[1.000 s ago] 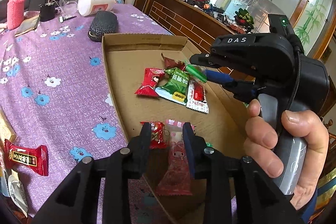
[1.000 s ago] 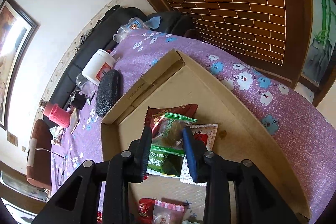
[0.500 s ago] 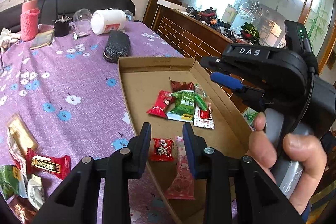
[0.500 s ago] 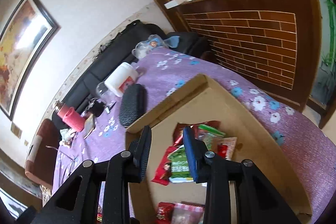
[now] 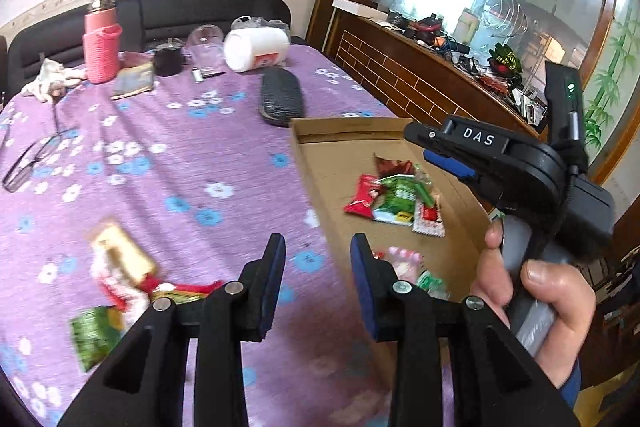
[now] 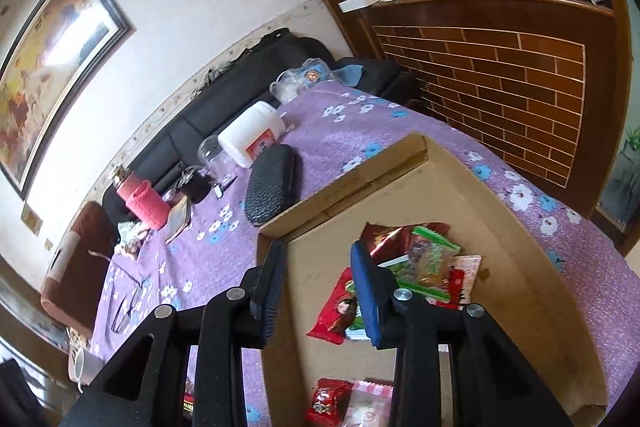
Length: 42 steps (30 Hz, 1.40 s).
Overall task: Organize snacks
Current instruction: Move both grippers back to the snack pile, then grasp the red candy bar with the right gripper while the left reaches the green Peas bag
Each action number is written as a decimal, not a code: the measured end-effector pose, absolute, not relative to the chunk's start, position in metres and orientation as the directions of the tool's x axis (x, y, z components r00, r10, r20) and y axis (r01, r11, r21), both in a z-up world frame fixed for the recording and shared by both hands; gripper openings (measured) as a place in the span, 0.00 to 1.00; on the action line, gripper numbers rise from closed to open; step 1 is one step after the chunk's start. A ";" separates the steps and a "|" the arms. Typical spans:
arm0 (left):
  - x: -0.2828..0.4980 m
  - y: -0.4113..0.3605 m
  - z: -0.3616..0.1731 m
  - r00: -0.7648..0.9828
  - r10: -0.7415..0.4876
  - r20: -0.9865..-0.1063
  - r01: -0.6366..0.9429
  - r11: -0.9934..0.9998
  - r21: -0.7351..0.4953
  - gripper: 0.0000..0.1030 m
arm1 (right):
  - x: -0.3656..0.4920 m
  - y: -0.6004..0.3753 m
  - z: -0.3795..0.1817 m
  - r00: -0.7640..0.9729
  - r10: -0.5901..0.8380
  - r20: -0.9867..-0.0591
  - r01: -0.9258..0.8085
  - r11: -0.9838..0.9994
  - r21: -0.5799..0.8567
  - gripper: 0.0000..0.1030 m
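With both the left gripper [image 5: 316, 267] and right gripper [image 6: 316, 271] parted and empty, loose snack packets [image 5: 120, 291] at lower left could crumple or slide short of the cardboard box [image 5: 320, 163] if pinched by a corner.

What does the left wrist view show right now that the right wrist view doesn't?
Only the left wrist view shows the loose snack packets on the purple flowered tablecloth, like the green packet, plus the right tool and the hand holding it. Only the right wrist view shows the framed painting. Both show the brown cardboard tray with its red and green packet pile.
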State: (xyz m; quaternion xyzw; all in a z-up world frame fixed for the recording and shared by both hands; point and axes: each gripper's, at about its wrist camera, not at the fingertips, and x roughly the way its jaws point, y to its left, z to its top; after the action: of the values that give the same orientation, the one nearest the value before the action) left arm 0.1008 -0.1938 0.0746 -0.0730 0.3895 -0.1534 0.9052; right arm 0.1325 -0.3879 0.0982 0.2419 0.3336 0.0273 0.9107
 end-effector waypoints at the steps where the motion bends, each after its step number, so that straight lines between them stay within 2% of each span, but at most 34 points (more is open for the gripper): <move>1: 0.095 -0.181 0.076 0.649 -0.334 -0.683 0.220 0.943 -0.251 0.33 | 0.132 -0.385 0.098 0.776 0.214 -0.593 0.103 0.885 0.454 0.35; 5: 0.076 -0.130 0.079 0.668 -0.298 -0.682 0.181 0.954 -0.239 0.36 | 0.130 -0.368 0.100 0.777 0.223 -0.588 0.058 0.906 0.420 0.35; 7: 0.066 -0.096 0.075 0.680 -0.264 -0.684 0.128 0.961 -0.243 0.40 | 0.130 -0.359 0.100 0.775 0.229 -0.589 0.036 0.915 0.402 0.35; 11: 0.061 -0.033 0.061 0.695 -0.207 -0.688 0.018 0.962 -0.271 0.40 | 0.125 -0.337 0.102 0.777 0.257 -0.575 -0.029 0.927 0.375 0.35; 15: 0.071 -0.016 0.041 0.633 -0.278 -0.723 0.026 0.940 -0.340 0.40 | 0.119 -0.311 0.101 0.761 0.326 -0.562 -0.134 0.925 0.356 0.36; 18: 0.073 -0.032 0.035 0.588 -0.304 -0.749 0.081 0.944 -0.319 0.41 | 0.116 -0.286 0.099 0.736 0.363 -0.571 -0.202 0.923 0.327 0.36; 20: 0.072 -0.045 0.032 0.577 -0.287 -0.765 0.120 0.956 -0.268 0.50 | 0.114 -0.275 0.099 0.723 0.385 -0.574 -0.239 0.919 0.315 0.36; 22: 0.071 -0.052 0.030 0.576 -0.283 -0.767 0.146 0.959 -0.244 0.73 | 0.111 -0.267 0.098 0.715 0.396 -0.575 -0.264 0.916 0.302 0.37; 23: 0.071 -0.053 0.028 0.583 -0.269 -0.767 0.142 0.963 -0.230 0.74 | 0.110 -0.265 0.097 0.714 0.398 -0.576 -0.269 0.916 0.299 0.37; 30: 0.083 -0.052 0.008 0.550 -0.225 -0.805 0.121 0.974 -0.190 0.72 | 0.110 -0.265 0.095 0.693 0.431 -0.579 -0.287 0.900 0.327 0.38; 33: 0.085 -0.051 0.005 0.561 -0.212 -0.800 0.117 0.977 -0.177 0.64 | 0.110 -0.260 0.093 0.657 0.479 -0.581 -0.320 0.876 0.360 0.38; 34: 0.085 -0.051 0.005 0.570 -0.214 -0.793 0.121 0.977 -0.176 0.53 | 0.109 -0.255 0.092 0.641 0.496 -0.586 -0.340 0.868 0.362 0.38; 42: 0.087 -0.036 0.010 0.613 -0.149 -0.776 0.030 0.986 -0.166 0.51 | 0.103 -0.208 0.066 0.467 0.549 -0.693 -0.476 0.817 0.326 0.38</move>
State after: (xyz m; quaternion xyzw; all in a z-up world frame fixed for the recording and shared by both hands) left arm 0.0874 -0.0358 0.0103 -0.0686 0.4368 -0.0499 0.8955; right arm 0.1032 -0.2080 0.0662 0.0431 0.4203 0.2997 0.8554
